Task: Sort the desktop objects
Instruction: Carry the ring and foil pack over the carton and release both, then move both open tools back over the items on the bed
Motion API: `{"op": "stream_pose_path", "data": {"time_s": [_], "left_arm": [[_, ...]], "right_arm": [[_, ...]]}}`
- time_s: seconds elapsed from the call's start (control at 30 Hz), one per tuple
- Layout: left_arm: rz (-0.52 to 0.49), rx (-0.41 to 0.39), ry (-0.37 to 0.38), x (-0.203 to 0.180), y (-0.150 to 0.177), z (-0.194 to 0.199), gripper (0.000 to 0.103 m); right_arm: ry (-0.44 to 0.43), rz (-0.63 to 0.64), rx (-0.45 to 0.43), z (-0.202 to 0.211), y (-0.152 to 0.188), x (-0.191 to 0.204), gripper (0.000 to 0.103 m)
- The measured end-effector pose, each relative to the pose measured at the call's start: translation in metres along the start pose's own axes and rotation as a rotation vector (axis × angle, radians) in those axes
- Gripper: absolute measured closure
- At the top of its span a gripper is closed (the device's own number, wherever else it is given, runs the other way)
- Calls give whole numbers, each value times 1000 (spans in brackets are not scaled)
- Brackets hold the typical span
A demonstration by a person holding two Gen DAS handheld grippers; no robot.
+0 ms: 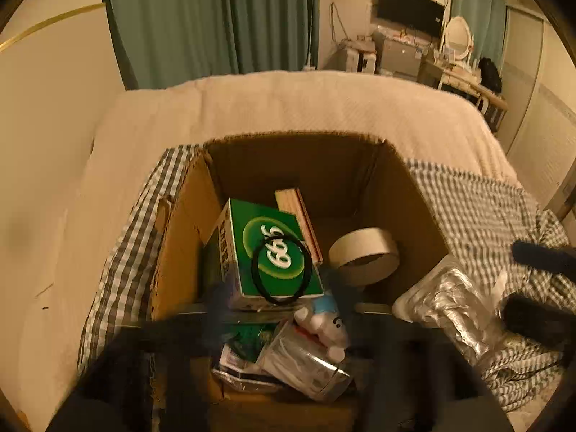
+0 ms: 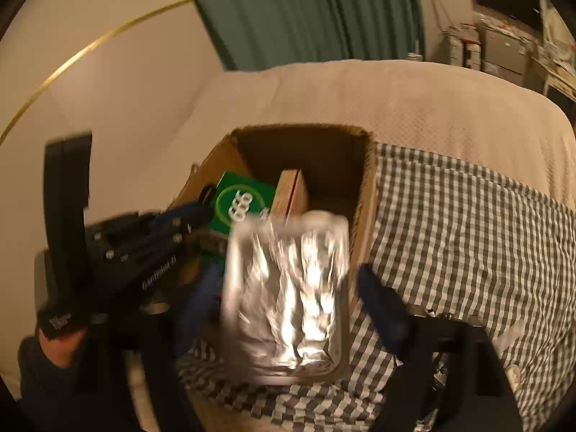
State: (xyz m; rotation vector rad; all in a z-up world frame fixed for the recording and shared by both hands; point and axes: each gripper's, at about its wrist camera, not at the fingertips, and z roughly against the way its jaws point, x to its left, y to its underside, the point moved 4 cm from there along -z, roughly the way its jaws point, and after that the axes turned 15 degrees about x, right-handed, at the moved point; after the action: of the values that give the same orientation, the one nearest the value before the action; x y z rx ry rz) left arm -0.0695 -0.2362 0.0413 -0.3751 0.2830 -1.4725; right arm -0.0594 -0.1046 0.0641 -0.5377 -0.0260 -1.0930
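An open cardboard box point(image 1: 295, 136) stands on a checked cloth point(image 1: 478, 208) on the bed. In it lie a green carton point(image 1: 277, 252), a roll of tape point(image 1: 363, 255), a wooden case point(image 1: 298, 208), a small white and blue toy point(image 1: 324, 320) and a foil packet point(image 1: 306, 363). My left gripper point(image 1: 277, 298) hangs open over the box, with a thin black ring point(image 1: 280, 270) between its blurred fingers, over the carton; whether it rests there I cannot tell. My right gripper point(image 2: 288, 298) is open at the box's point(image 2: 298, 129) right wall. A blurred silver foil pouch point(image 2: 288, 298) sits between its fingers, pads seemingly off it.
A beige quilt point(image 1: 288, 104) covers the bed beyond the box, with teal curtains point(image 1: 216, 18) behind. A desk with a monitor point(image 1: 410, 7) and a mirror stands at the far right. A hand point(image 2: 61, 345) holds the left tool beside the box's left wall.
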Motion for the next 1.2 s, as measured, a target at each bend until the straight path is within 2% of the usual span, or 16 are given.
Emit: {"op": "stream_pose_path", "data": {"time_s": [0.1,0.2,0.3,0.4,0.5,0.57,0.63,0.7,0.73,0.77,0.8,0.87,0.97,1.1,1.2], "left_arm": [[-10,-9,-22,1,3,2,20],[-10,-30,-36,-11,4,13,20],[-44,-74,-18,-35,-3,28,19],[-105,-119,37,-87,-6,46,8],[-175,-131,117,-149,-5,49,5],[-223,-91,146,-194,3,34,5],[-262,-37,164,-234,17,8,5],[-280,-2,143,-258,27,-17,5],[-286,27,107,-270,32,-38,5],[-293,48,79,-277,34,-50,5],[-299,81,53,-280,36,-66,5],[-272,122,58,-279,37,-82,5],[-193,165,86,-268,34,-100,5],[-158,240,89,-261,37,-125,5],[-124,269,128,-255,40,-137,5]], "right_arm": [[-49,-32,-35,16,5,-15,14],[-47,-57,-106,50,17,-42,14],[66,-96,-167,89,40,-87,14],[183,-161,-204,123,69,-140,14],[268,-219,-182,134,93,-190,15],[308,-247,-145,129,110,-216,20],[305,-263,-108,113,128,-235,21],[285,-275,-62,89,147,-248,27],[276,-290,-37,72,157,-256,30],[267,-309,-15,58,167,-262,39],[252,-332,6,45,177,-269,51],[209,-370,38,23,196,-279,57],[204,-359,47,15,202,-278,57],[222,-332,51,12,192,-269,57],[237,-359,75,3,190,-273,57]]}}
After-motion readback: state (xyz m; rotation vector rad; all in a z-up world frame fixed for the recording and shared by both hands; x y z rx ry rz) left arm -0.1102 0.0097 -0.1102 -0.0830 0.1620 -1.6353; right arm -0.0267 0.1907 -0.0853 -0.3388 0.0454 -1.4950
